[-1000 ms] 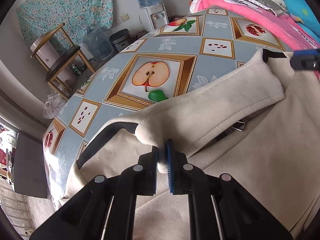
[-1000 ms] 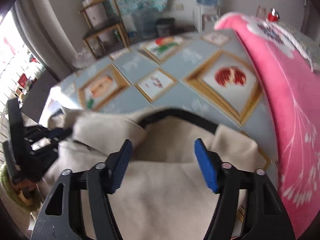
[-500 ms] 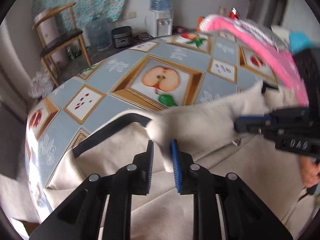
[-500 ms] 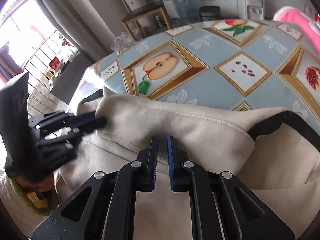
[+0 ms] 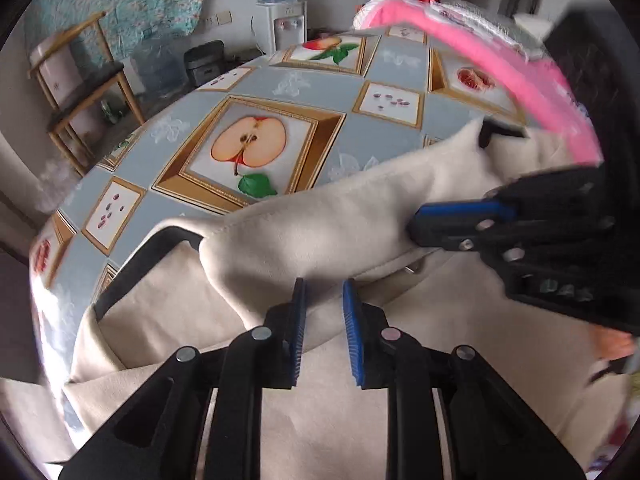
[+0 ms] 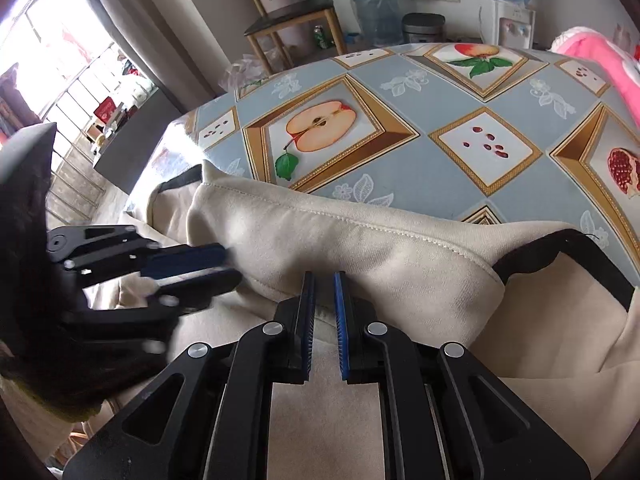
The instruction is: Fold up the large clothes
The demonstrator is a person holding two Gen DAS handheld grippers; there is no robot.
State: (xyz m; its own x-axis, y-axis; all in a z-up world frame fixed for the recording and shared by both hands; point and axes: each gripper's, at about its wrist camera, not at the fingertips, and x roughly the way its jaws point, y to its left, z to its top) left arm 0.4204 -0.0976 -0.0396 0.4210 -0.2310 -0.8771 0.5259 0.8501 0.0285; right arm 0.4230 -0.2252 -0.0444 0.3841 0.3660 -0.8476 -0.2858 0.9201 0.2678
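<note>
A cream garment (image 5: 320, 232) with black trim lies spread over the near part of a table covered by a fruit-patterned tablecloth (image 5: 280, 92); its upper edge is turned back into a thick fold running across the table, the black-edged neckline (image 6: 580, 252) lying just beside the fold's right end. The left gripper (image 5: 323, 328) sits at the left portion of that fold, its blue-padded jaws narrowly parted with a ridge of cream cloth between them; whether the pads actually press the cloth cannot be told from either view. The right gripper (image 6: 322, 320) is set at the fold further right, jaws drawn nearly together, cloth appearing to pass between them; a firm pinch cannot be confirmed. In the left wrist view the right gripper (image 5: 460, 224) shows from the side, its fingers lying against the fold. A pink blanket (image 5: 500, 64) lies along the far right side of the table, apart from the garment's main body. A wooden chair (image 6: 288, 20) and a water dispenser (image 5: 280, 12) stand beyond the table, against the wall.
</note>
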